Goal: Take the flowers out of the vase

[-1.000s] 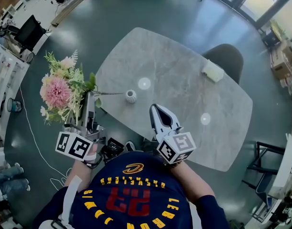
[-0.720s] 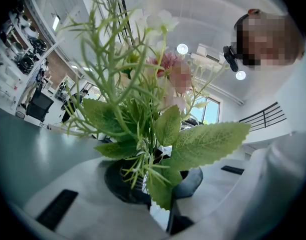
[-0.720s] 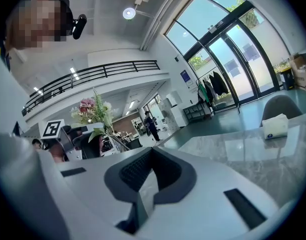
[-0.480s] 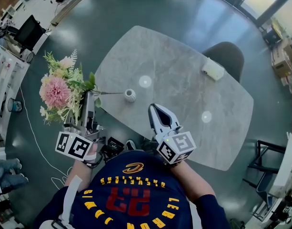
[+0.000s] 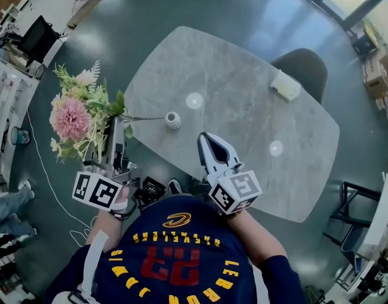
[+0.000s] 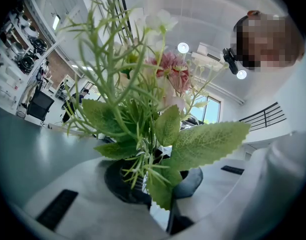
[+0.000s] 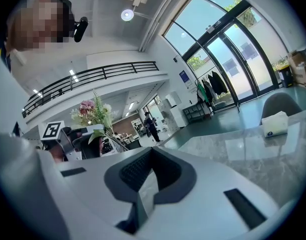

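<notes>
Navy shirt (image 5: 181, 268), red 23, flowers (image 5: 75, 118) in left gripper (image 5: 117, 132)

Left tool (image 5: 117, 128) level, jaws pinching flowers (image 5: 72, 118); right tool (image 5: 207, 139) alongside, jaws together, seemingly empty

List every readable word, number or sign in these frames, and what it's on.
"23": red, upside down, on the shirt.
Yellow lettering around it: too blurred to read.
Blue wall sign: too small.
Marker cubes: patterns only, no words.

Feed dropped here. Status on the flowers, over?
Left tongs shut on flowers, off table edge. Stem tips near vase. Right tongs shut, empty. Nothing blocking.
</notes>
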`<state>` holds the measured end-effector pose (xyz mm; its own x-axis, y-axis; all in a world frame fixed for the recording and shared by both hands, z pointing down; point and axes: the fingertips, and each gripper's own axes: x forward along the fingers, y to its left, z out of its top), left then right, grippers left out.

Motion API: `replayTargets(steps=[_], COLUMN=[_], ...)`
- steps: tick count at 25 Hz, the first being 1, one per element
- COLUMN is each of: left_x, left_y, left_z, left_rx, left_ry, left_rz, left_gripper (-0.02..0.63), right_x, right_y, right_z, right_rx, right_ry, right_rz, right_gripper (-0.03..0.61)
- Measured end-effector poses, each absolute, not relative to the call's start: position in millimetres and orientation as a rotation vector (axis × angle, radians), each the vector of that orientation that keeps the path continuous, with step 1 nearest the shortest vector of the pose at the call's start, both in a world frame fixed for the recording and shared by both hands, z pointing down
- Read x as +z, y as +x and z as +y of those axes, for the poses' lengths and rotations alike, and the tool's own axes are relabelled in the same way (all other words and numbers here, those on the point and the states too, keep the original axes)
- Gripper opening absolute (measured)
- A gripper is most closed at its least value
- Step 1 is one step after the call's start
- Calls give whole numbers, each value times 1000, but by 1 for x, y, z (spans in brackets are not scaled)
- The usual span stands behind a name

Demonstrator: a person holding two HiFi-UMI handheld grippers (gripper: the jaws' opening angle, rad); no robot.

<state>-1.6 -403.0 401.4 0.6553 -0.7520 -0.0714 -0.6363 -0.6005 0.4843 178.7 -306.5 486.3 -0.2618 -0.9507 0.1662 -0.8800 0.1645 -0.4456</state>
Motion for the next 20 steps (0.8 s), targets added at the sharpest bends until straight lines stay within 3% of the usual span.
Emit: replayTargets(steps=[20], left_x=[402], left_y=[2], left_z=[-407], left_rx=[-361], left_ry=[2459], left_rz=[-1085], left_gripper=[48], right_x=[490], right_y=[177], right_z=[-309], right_rx=[-716], right_ry=[-1794], right_rz=[2294], right_gripper=[8])
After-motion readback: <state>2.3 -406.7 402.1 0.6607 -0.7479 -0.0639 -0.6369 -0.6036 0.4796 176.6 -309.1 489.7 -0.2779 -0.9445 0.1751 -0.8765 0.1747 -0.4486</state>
